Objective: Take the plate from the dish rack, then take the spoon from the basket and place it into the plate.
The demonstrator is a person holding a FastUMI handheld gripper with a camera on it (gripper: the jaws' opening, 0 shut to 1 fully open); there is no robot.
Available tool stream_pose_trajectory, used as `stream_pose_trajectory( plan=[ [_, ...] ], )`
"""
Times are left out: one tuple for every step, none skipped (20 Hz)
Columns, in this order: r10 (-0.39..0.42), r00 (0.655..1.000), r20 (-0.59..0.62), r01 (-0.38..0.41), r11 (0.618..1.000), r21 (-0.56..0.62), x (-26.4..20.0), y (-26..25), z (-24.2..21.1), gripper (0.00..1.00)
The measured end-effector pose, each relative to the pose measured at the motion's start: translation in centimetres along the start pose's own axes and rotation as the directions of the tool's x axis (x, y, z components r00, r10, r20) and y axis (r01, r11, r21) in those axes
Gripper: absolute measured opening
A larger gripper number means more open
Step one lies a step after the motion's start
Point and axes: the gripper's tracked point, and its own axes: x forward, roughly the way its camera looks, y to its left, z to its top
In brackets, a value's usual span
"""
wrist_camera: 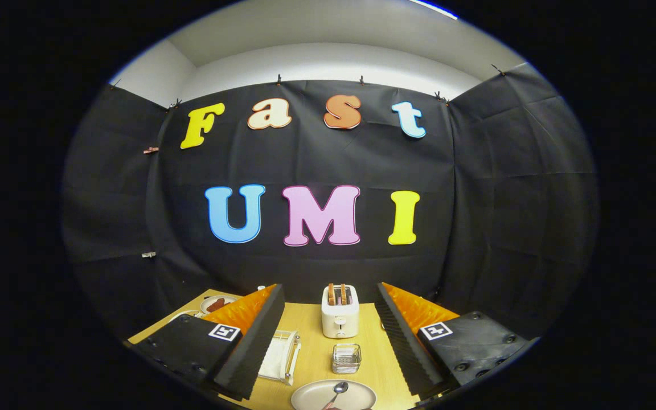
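The jaws stand spread wide and hold nothing, the gripper lifted well above the table and looking out level toward the booth wall. Between the two fingers, low and close, lies the plate, flat on the table, with the spoon resting in it, bowl up toward the far rim and handle running off the near side. Just beyond the plate stands the small wire basket, which looks empty. Beside the left finger sits the dish rack with something pale in it. Farther on is a toaster with slices in its slots, and behind the left finger a second plate with dark food on it.

By the look of it the task is done, so the risks are small. The spoon's handle seems to overhang the plate's near edge; a careless sweep of the fingers downward on withdrawal could catch it and tip the spoon out. A low pass forward could also nudge the light basket or knock the toaster.
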Motion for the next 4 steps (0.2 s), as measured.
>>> stream_pose_trajectory(
  plan=[
    [-0.006, 1.000, -0.005, 0.006, 1.000, 0.001, 0.0, 0.2, -0.2, 0.98],
    [-0.014, 1.000, -0.010, 0.014, 1.000, 0.003, -0.1, 0.4, -0.6, 0.99],
    [-0.024, 1.000, -0.016, 0.024, 1.000, 0.006, -0.2, 0.5, -1.0, 0.98],
    [-0.032, 0.999, -0.015, 0.032, 0.999, 0.009, -0.3, 0.6, -1.2, 0.98]
  ],
)
